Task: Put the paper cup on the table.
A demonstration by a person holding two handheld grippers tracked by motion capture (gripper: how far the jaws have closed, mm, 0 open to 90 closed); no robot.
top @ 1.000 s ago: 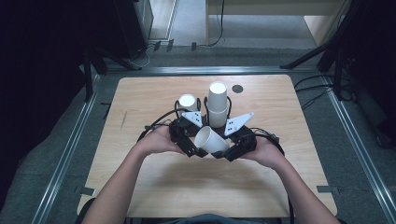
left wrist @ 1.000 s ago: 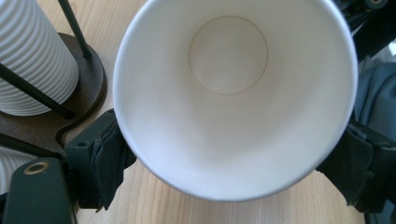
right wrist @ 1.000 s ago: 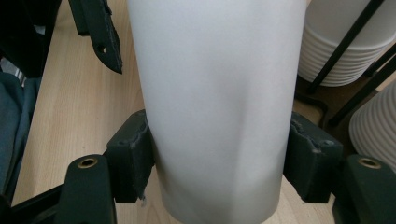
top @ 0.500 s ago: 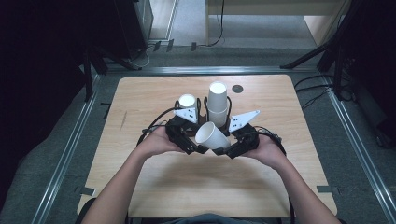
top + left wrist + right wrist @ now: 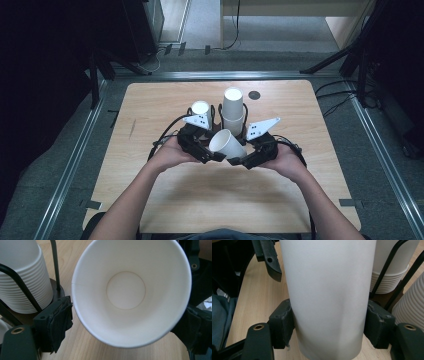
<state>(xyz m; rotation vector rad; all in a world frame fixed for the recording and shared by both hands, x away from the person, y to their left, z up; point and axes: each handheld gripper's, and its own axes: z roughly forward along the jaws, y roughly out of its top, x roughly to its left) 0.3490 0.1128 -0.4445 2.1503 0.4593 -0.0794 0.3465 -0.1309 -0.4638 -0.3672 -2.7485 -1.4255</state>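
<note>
A single white paper cup (image 5: pixel 227 145) is held above the wooden desk (image 5: pixel 150 105), tipped on its side just in front of the black wire cup rack (image 5: pixel 216 116), between the person's two hands. The right tool (image 5: pixel 239 161) is clamped on it: in the right gripper view its two padded jaws press against opposite sides of the cup's wall (image 5: pixel 327 295). The left tool (image 5: pixel 214 156) sits at the cup's other side, and in the left gripper view the cup's open mouth (image 5: pixel 130 290) faces that camera, with one pad (image 5: pixel 60 321) just beside the rim and the other pad (image 5: pixel 193 325) behind the rim's far edge; I cannot tell whether these jaws actually grip it.

The rack stands behind the cup and carries two stacks of white cups: a taller stack (image 5: pixel 233 111) on the side toward the right tool and a shorter stack (image 5: pixel 201 111) on the side toward the left tool. Beyond the rack, a small dark round disc (image 5: pixel 254 95) lies on the desk.
</note>
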